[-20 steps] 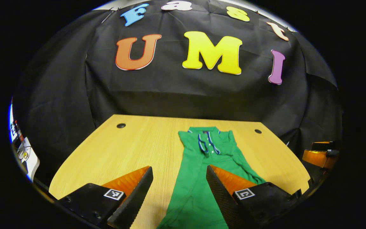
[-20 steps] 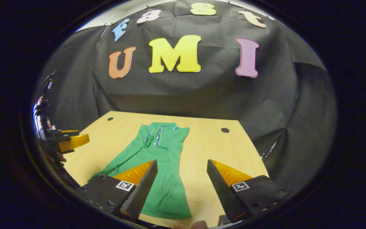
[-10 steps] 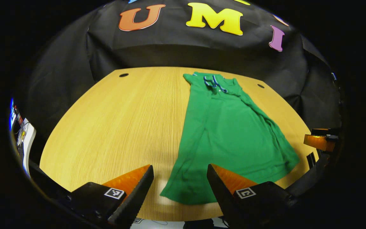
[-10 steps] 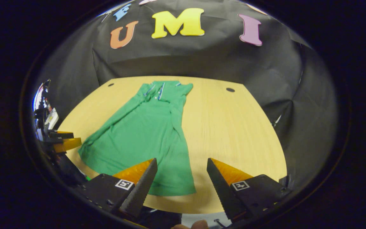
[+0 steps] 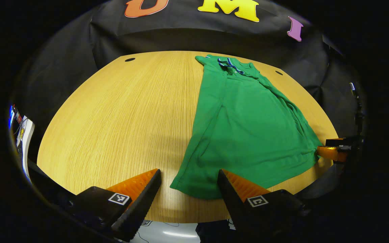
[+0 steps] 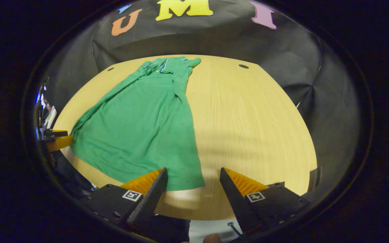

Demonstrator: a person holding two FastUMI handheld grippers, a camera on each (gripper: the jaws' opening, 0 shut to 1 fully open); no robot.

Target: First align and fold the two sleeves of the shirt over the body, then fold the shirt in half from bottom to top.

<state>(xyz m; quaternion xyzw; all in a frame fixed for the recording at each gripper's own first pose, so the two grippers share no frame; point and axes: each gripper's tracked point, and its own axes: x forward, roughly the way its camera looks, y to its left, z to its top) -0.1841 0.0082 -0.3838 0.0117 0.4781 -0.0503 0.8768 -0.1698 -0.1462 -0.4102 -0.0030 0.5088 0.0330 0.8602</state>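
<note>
Shirt (image 5: 248, 128) lies flat on the wooden table (image 5: 120, 114), green, with its collar (image 5: 230, 64) at the far edge and its hem along the near edge; you can see both sleeves already folded in over the body, so the cloth forms a long strip that widens toward you. In the left gripper view your left gripper (image 5: 189, 192) hovers just above the near left corner of the hem, jaws spread apart with nothing between them, one finger over bare wood and the other over the cloth. In the right gripper view your right gripper (image 6: 192, 189) sits the same way at the near right corner of the hem, fingers parted and holding nothing, the left finger over the fabric and the right one over the table. Both tools point away from you, along the shirt's length. The left gripper view also catches the right gripper (image 5: 333, 152) at its right edge, touching or just beside the far hem corner; the right gripper view shows the left gripper (image 6: 57, 141) at its left edge, close against the opposite corner. Two dark round holes (image 6: 243, 66) mark the table's far corners.
</note>
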